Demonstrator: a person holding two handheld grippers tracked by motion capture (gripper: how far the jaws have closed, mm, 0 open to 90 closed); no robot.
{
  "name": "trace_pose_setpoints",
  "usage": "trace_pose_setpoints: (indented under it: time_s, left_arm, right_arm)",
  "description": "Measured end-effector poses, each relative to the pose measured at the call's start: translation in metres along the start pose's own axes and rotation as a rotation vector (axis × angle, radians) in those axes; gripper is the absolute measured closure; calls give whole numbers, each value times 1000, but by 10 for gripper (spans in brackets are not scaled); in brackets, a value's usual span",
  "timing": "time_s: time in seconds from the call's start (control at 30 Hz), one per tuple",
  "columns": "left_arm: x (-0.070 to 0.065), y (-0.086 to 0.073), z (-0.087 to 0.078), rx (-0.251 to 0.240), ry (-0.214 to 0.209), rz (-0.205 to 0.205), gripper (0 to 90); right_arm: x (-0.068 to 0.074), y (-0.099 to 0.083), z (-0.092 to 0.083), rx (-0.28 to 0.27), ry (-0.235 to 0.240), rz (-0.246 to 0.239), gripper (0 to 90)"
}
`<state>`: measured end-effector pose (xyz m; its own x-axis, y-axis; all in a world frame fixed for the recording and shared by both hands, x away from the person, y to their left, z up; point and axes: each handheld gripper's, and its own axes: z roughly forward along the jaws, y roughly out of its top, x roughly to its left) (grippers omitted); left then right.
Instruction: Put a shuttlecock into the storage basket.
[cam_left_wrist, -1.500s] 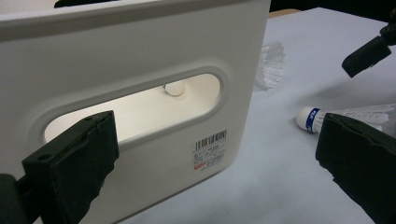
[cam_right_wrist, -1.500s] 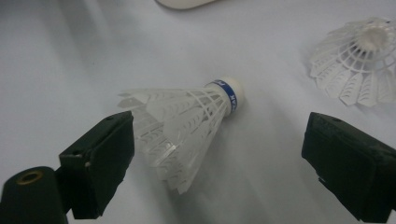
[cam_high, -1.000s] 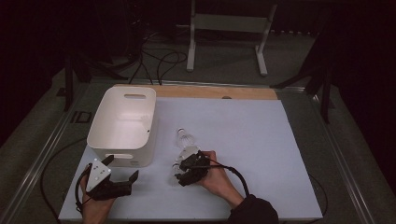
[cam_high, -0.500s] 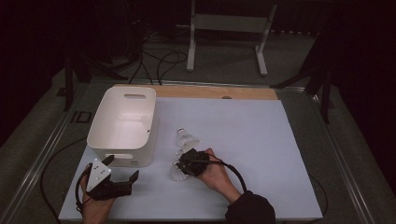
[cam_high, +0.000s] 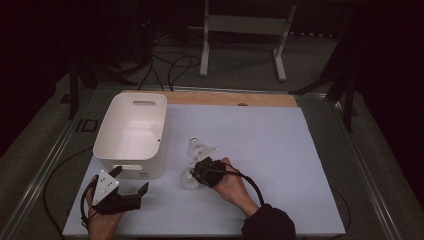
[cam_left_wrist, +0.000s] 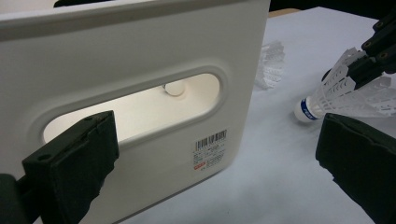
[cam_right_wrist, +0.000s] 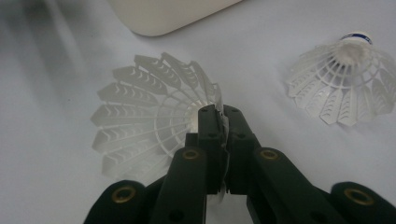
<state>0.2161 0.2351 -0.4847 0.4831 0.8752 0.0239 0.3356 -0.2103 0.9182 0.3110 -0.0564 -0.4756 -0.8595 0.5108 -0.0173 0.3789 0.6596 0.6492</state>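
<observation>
Nearest to us in the high view, the left gripper (cam_high: 131, 189) rests on the white table (cam_high: 280, 150) just in front of the white bin (cam_high: 131, 134), its jaws spread wide with nothing between them. We judge that it is parked there in reserve: in the left gripper view its pads frame the bin's handle slot, close enough to steady the bin if needed.

Just beyond, towards the middle of the table, the right gripper (cam_high: 199, 174) has just been closing, and its jaws are now pressed together on the skirt of the near shuttlecock (cam_right_wrist: 149, 128). The right gripper view shows a thin fold of white plastic pinched between the pads. We take the grip on the skirt's rim as deliberate: the open lattice gives a thin edge to clamp, whereas the rounded cork end offers none. The near shuttlecock lies on its side on the table, near the bin's front corner.

Farther on, a second shuttlecock (cam_high: 198, 148) sits on the table, apart from the gripped one and beside the bin's right wall. Inside the bin we see a small round pale object (cam_left_wrist: 175, 88) through the slot; we cannot tell what it is. The bin's open top suits dropping items in from above.
</observation>
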Motion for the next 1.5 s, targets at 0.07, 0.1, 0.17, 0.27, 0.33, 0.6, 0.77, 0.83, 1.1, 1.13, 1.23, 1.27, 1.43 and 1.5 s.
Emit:
trace_pose_setpoints:
  time_s: [0.07, 0.1, 0.17, 0.27, 0.33, 0.6, 0.77, 0.83, 1.1, 1.13, 1.23, 1.27, 1.43, 1.5]
  left_arm:
    - [0, 0, 0, 0, 0, 0, 0]
    - [0, 0, 0, 0, 0, 0, 0]
    - [0, 0, 0, -1, 1, -1, 0]
    - [0, 0, 0, 0, 0, 0, 0]
    - [0, 0, 0, 0, 0, 0, 0]
    - [0, 0, 0, 0, 0, 0, 0]
    - [0, 0, 0, 0, 1, 0, 0]
    - [0, 0, 0, 0, 0, 0, 0]
    - [0, 0, 0, 1, 0, 0, 0]
    - [0, 0, 0, 0, 0, 0, 0]
    - [0, 0, 0, 0, 0, -1, 0]
    - [0, 0, 0, 0, 0, 0, 0]
    - [0, 0, 0, 0, 0, 0, 0]
    - [0, 0, 0, -1, -1, 0, 0]
  right_arm:
    - [0, 0, -1, -1, 1, 10, 871]
    - [0, 1, -1, -2, 0, 9, 871]
    - [-1, 1, -2, -5, -3, 18, 871]
    - [-3, 2, -3, -10, -4, 18, 871]
    - [-3, 3, -4, -12, -3, 30, 871]
    - [-3, 6, -8, -21, -11, 38, 871]
    - [-4, 9, -10, -27, -16, 41, 872]
    - [-3, 10, -11, -30, -10, 47, 872]
    - [-3, 14, -14, -40, -8, 53, 871]
    - [-3, 15, -14, -43, -6, 51, 872]
    - [-2, 16, -16, -46, -10, 64, 872]
    - [-2, 17, -16, -46, -8, 55, 872]
    - [-3, 19, -19, -51, -14, 66, 872]
    - [-4, 20, -21, -57, -9, 74, 872]
